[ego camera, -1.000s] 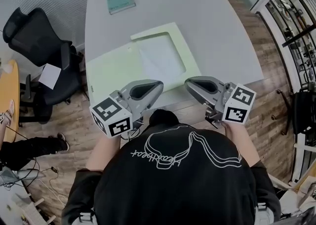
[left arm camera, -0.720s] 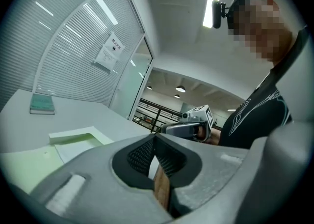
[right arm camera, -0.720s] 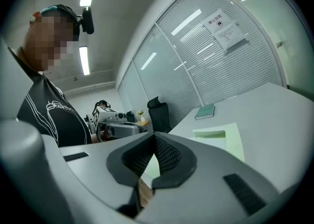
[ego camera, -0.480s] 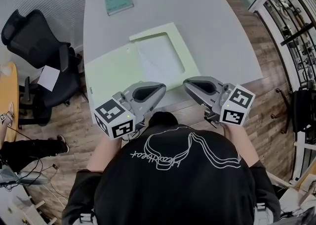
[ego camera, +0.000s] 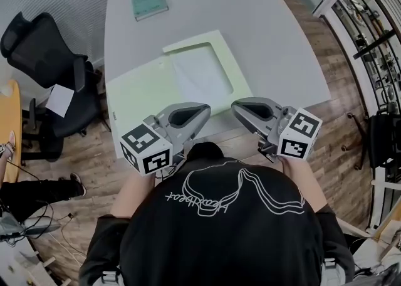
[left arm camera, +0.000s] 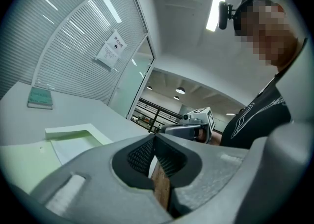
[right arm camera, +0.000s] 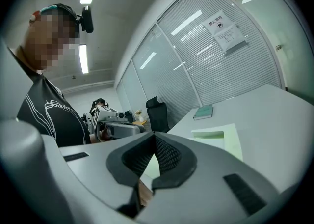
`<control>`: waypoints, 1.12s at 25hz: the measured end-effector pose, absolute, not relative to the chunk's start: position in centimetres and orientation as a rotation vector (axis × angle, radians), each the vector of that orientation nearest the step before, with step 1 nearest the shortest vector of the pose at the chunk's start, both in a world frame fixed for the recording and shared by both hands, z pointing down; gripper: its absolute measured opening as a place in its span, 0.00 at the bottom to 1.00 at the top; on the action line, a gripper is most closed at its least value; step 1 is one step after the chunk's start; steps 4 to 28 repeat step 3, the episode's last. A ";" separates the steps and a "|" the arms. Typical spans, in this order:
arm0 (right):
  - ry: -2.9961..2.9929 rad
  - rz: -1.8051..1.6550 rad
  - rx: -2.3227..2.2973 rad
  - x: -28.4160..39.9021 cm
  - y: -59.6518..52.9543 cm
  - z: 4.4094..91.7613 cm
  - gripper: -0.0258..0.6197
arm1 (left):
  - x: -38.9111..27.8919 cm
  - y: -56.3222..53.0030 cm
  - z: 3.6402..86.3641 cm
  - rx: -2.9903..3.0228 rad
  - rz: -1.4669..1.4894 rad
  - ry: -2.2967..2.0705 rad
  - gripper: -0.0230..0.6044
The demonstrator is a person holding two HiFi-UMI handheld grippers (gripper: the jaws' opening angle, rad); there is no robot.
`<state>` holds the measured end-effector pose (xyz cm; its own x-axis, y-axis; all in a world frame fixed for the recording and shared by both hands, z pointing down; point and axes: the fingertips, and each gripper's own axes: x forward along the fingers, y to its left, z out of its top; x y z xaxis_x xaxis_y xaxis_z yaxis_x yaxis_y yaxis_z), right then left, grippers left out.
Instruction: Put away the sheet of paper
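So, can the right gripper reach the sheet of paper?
Probably yes: the sheet of paper lies uncovered on the green folder, nothing between it and the right gripper, though its fingers are shut.

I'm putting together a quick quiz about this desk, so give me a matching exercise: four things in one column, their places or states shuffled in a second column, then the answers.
Things:
1. teal book
2. sheet of paper
3. black office chair
4. left gripper

Places or states:
A. on the wooden floor, left of the table
B. jaws shut, nothing held, by the table's near edge
C. far left corner of the table
D. lying on the pale green folder

Pairs: 1-C, 2-D, 3-A, 4-B.
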<state>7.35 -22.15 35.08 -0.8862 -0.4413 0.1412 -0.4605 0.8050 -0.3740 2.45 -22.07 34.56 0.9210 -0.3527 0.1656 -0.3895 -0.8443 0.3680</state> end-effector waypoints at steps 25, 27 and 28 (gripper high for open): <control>-2.939 0.626 0.735 7.2 -22.3 35.2 0.05 | 2.5 -22.0 34.7 2.693 0.149 -0.539 0.05; -2.939 0.626 0.735 7.2 -22.3 35.2 0.05 | 2.5 -22.0 34.7 2.693 0.149 -0.539 0.05; -2.939 0.626 0.735 7.2 -22.3 35.2 0.05 | 2.5 -22.0 34.7 2.693 0.149 -0.539 0.05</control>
